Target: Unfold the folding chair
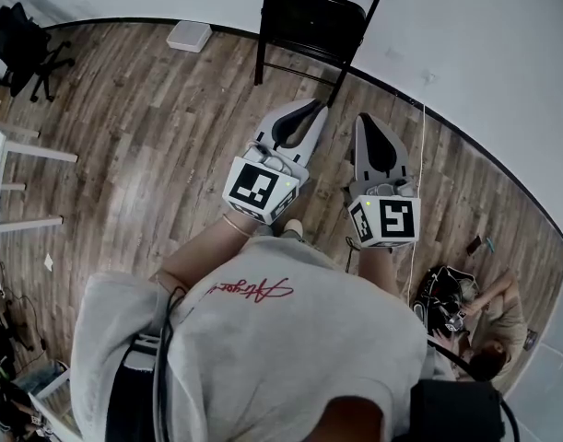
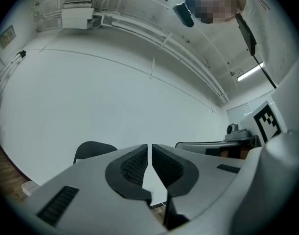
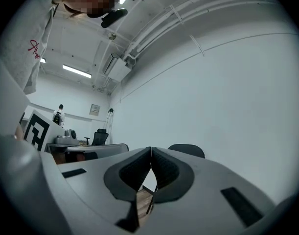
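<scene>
A black folding chair [image 1: 320, 18] stands on its legs on the wood floor against the white wall, straight ahead of me, its dark seat facing up. Both grippers are held out in front of my chest, pointing toward it and well short of it. My left gripper [image 1: 310, 109] is shut with nothing between its pads, and the chair's back [image 2: 93, 151] peeks over its left jaw. My right gripper [image 1: 366, 121] is shut and empty too. In the right gripper view the chair's rounded back [image 3: 189, 151] shows just right of the jaws, above one of its legs.
A white box [image 1: 189, 35] lies by the wall left of the chair. A black office chair [image 1: 23, 44] and a white table frame [image 1: 14, 178] stand at the left. A white cable [image 1: 419, 201] runs down the floor to a bag [image 1: 442, 307], beside a seated person [image 1: 493, 325].
</scene>
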Demonstrator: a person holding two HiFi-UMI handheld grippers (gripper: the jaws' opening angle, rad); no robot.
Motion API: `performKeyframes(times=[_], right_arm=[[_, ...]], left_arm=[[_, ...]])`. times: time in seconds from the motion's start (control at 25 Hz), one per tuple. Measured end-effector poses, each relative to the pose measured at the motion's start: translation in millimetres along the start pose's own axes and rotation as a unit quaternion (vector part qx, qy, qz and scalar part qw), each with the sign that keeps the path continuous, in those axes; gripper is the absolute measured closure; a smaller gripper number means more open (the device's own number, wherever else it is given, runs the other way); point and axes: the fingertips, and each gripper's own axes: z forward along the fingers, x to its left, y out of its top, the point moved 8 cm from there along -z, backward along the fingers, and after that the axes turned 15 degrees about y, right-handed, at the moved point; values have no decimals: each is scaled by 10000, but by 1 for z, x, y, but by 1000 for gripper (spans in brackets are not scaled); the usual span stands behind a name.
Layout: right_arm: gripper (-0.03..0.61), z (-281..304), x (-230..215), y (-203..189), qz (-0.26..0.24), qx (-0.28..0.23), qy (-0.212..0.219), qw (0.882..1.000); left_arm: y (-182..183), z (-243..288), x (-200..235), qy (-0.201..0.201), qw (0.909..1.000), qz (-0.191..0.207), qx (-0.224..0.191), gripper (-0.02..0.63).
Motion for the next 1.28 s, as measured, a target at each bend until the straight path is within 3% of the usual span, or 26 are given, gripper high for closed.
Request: performKeyframes(times=[0.28,0.76,1.08,1.2,1.28], right_arm=[[561,-13,-18,1,39,-203,-87,9997],[561,-5,-85,-14,-100,-69,-74,9999],[560,95,-183,-39,-143,35,-141,9998],[561,146,-232,-41,-114,78,-227,9996],[561,175,-261,-41,-97,111,-297,9994]], left_arm=[[-4,10,-8,-28,10000,21,28,575],[-26,70,-4,219,9998,-31,-24,575],[-57,197,50,25,10000,56,76,575],[-62,259,73,-354,9986,339,218,575],[-66,302,87,-802,9960,221,329,574]])
